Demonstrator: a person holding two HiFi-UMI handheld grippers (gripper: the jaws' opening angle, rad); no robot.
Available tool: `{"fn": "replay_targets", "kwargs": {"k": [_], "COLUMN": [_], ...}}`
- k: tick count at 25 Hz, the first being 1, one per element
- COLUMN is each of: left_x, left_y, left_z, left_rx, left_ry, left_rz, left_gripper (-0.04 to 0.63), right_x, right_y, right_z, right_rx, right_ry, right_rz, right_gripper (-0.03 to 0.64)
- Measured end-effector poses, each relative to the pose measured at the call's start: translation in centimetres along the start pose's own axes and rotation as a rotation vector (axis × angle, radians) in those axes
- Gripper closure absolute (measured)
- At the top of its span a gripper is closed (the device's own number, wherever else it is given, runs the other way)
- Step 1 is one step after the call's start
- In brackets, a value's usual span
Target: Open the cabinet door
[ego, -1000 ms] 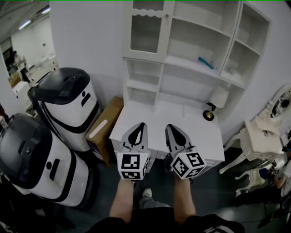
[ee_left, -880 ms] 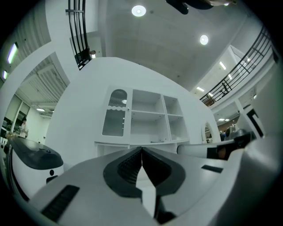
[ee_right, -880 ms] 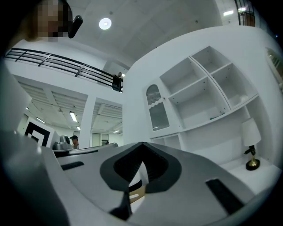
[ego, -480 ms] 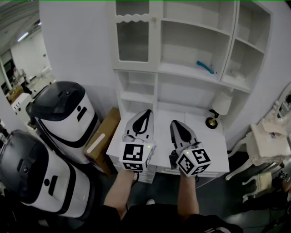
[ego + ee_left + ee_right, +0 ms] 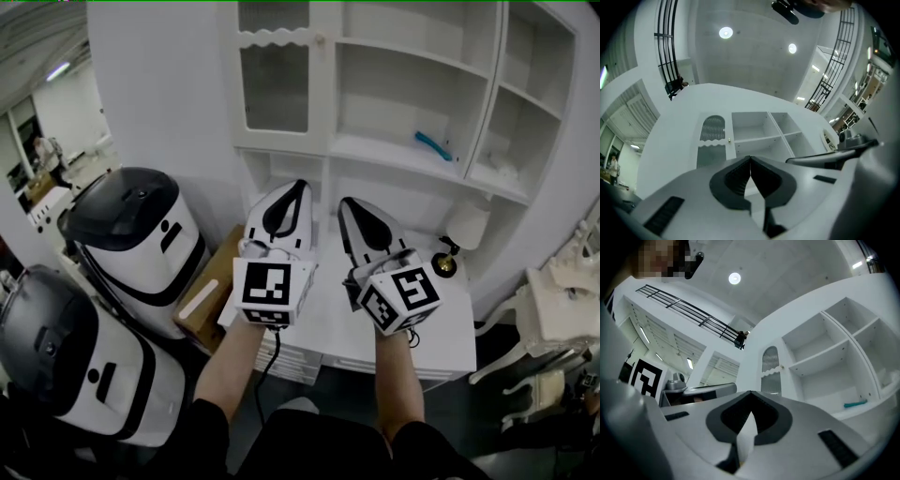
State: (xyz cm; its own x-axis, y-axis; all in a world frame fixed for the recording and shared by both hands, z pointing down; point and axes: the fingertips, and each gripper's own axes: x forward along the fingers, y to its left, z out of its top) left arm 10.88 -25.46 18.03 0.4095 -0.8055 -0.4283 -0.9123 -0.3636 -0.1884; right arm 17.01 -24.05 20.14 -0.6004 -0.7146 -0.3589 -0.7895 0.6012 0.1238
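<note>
The white cabinet's glass-paned door (image 5: 275, 75) stands closed at the upper left of the hutch, with a small knob (image 5: 320, 39) on its right edge. My left gripper (image 5: 300, 185) and right gripper (image 5: 344, 202) are side by side below it, pointing up at the hutch, both shut with nothing between the jaws. Neither touches the door. In the left gripper view the door (image 5: 711, 139) and knob (image 5: 729, 139) lie just above the closed tips (image 5: 750, 159). The right gripper view shows the door (image 5: 771, 373) above its closed tips (image 5: 751, 393).
A white desk (image 5: 328, 323) lies under the hutch, with a small lamp (image 5: 466, 230) at its right. A teal object (image 5: 433, 145) lies on an open shelf. Two white-and-black machines (image 5: 141, 234) (image 5: 56, 356) and a cardboard box (image 5: 211, 286) stand at left, a white chair (image 5: 562, 281) at right.
Both grippers have risen and moved toward the hutch, from over the desk front to just under the lower shelves. They stayed shut.
</note>
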Motion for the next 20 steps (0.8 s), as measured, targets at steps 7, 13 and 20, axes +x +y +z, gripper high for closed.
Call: {"fn": "replay_targets", "kwargs": {"k": [7, 13, 20], "left_x": [5.5, 9.8, 13.6], "left_y": [1.3, 2.8, 3.9], "left_z": [1.9, 2.9, 1.7], "left_rx": [0.099, 0.13, 0.175], "left_ry": [-0.04, -0.073, -0.073], "left_rz": [-0.023, 0.031, 0.037], "left_gripper": [0.583, 0.581, 0.581], "right_x": [2.4, 5.4, 8.8], "right_y": [-1.9, -4.3, -9.1], "right_z": [1.2, 2.9, 2.6], "right_rx": [-0.001, -0.074, -0.081], "right_ry": [-0.003, -0.017, -0.014], "right_rz": [0.04, 0.018, -0.035], "right_gripper": [0.607, 0.607, 0.607]}}
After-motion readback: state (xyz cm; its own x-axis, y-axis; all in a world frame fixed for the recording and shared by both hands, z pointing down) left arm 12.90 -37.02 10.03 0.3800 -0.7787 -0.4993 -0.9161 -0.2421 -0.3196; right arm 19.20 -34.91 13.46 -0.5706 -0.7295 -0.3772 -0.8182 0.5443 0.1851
